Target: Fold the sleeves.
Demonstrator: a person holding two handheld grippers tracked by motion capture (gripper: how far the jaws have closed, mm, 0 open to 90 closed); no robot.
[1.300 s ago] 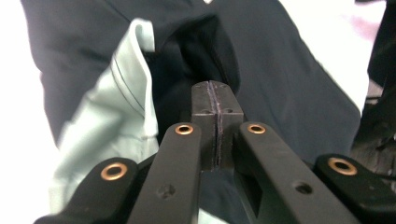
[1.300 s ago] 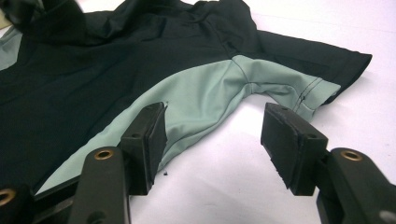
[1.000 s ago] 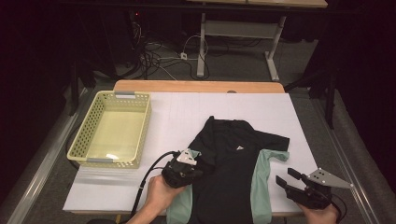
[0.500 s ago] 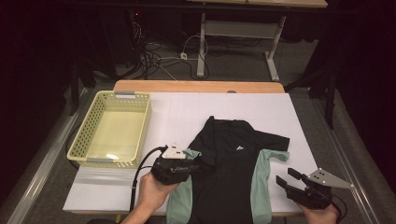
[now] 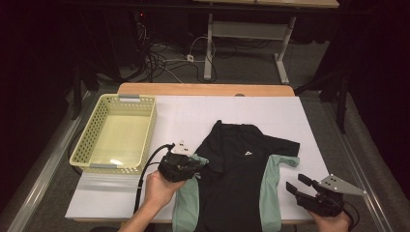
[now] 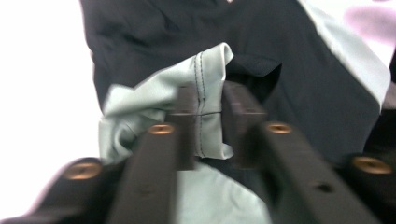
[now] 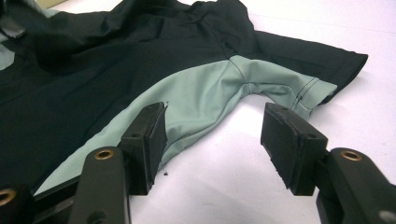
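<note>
A white table (image 5: 203, 116) with a wooden far edge is seen under dim light, with grey floor, tangled cables (image 5: 159, 58) and a second table's legs (image 5: 210, 48) beyond it. A pale yellow basket (image 5: 92, 140) rests on the table, beyond and off to the outer side of the left gripper (image 5: 196, 163). A black shirt with grey-green side panels (image 5: 241, 169) is spread flat between the two grippers.

The shirt's grey-green sleeve (image 6: 159, 100) is pinched at its stitched hem between the narrowly set jaws of the left gripper (image 6: 204, 107), which have just been closing on it; in the left gripper view the fabric is bunched and lifted off the shirt's black body. The right gripper (image 5: 295, 182) is held wide and empty near the table's front corner. Its own view shows what the high view cannot: the other sleeve (image 7: 280, 81) lies just ahead of the right gripper (image 7: 212, 130), with one jaw over the grey-green panel's edge and bare table between the jaws
</note>
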